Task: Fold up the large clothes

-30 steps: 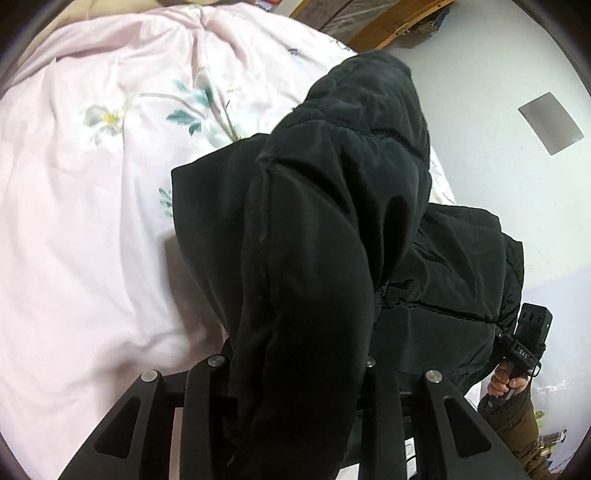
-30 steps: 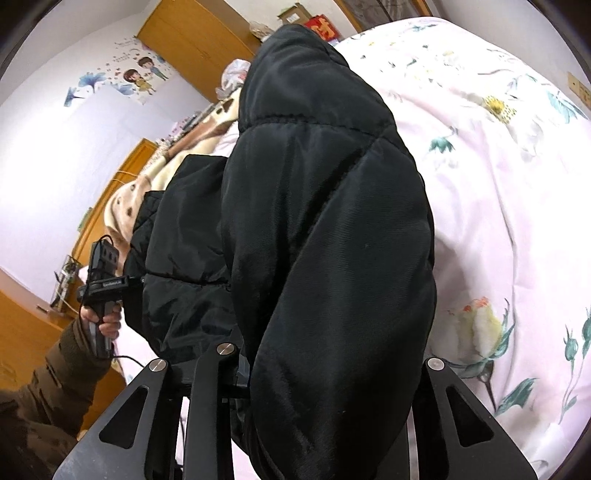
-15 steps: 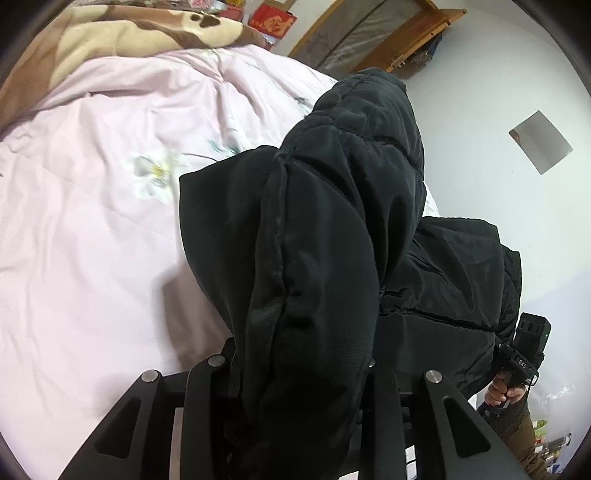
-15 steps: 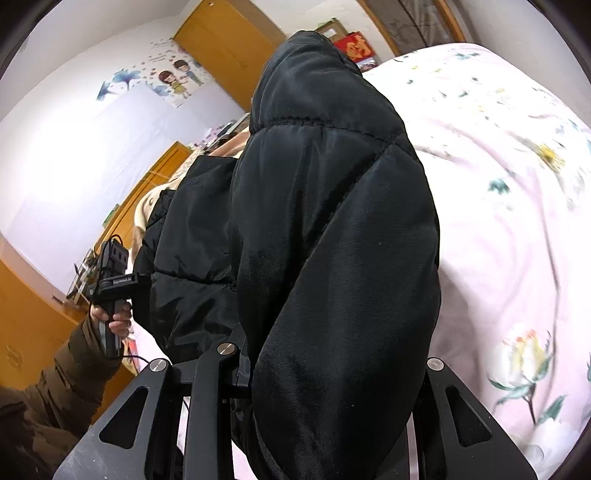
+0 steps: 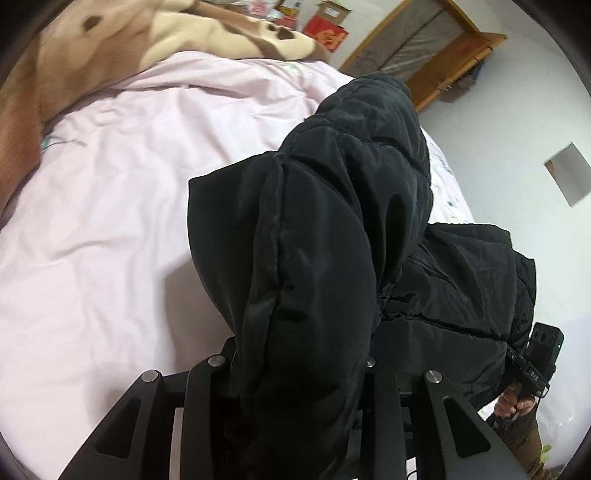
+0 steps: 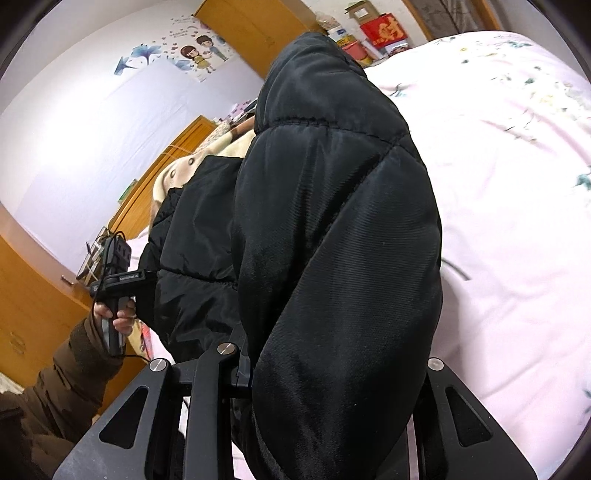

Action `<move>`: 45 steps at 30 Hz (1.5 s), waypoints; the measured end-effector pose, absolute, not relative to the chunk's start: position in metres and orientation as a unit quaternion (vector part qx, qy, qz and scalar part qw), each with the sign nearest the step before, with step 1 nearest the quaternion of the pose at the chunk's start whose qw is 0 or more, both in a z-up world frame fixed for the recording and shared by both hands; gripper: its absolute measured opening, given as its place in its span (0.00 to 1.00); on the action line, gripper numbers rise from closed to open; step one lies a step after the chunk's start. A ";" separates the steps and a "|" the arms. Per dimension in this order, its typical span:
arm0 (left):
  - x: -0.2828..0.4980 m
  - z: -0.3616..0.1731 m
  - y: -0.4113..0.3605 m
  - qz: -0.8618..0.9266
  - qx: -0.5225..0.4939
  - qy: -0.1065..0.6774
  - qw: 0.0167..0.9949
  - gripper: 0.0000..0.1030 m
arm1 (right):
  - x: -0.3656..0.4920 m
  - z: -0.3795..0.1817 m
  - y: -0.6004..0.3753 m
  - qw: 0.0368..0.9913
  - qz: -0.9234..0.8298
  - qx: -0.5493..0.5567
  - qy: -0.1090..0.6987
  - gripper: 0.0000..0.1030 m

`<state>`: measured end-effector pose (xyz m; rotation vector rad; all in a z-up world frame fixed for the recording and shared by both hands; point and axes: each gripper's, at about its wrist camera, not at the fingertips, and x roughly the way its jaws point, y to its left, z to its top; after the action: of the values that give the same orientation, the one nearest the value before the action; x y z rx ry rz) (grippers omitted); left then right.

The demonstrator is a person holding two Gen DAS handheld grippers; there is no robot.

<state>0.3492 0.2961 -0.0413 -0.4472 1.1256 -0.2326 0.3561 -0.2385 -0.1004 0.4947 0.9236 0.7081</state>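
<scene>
A black quilted puffer jacket hangs between both grippers above a pink floral bed cover. My left gripper is shut on one edge of the jacket; the padded fabric bulges up over its fingers and hides the tips. My right gripper is shut on another edge of the same jacket, fingertips also hidden. The right gripper shows in the left wrist view at the jacket's far side, and the left gripper shows in the right wrist view.
A brown and cream blanket lies at the head of the bed. A wooden wardrobe and a wooden bed frame stand by the lilac wall. Red boxes sit beyond the bed.
Both grippers have tilted upward and lifted with the jacket still held; more of the wall, blanket and furniture has come into view.
</scene>
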 end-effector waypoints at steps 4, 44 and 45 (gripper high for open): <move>0.357 -0.064 0.312 -0.088 -0.214 0.542 0.808 0.31 | 0.357 -0.129 -0.234 0.795 0.330 0.246 0.445 0.28; 0.336 -0.031 0.321 0.052 -0.136 0.443 0.885 0.76 | 0.301 -0.071 -0.304 0.922 0.051 0.025 0.384 0.75; 0.337 -0.026 0.313 0.035 -0.130 0.441 0.887 0.76 | 0.295 -0.064 -0.300 0.926 0.075 0.026 0.369 0.75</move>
<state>0.3369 0.3129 -0.0257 -0.2703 0.9170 0.0717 0.2955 -0.3000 -0.0640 0.0538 0.7573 0.1535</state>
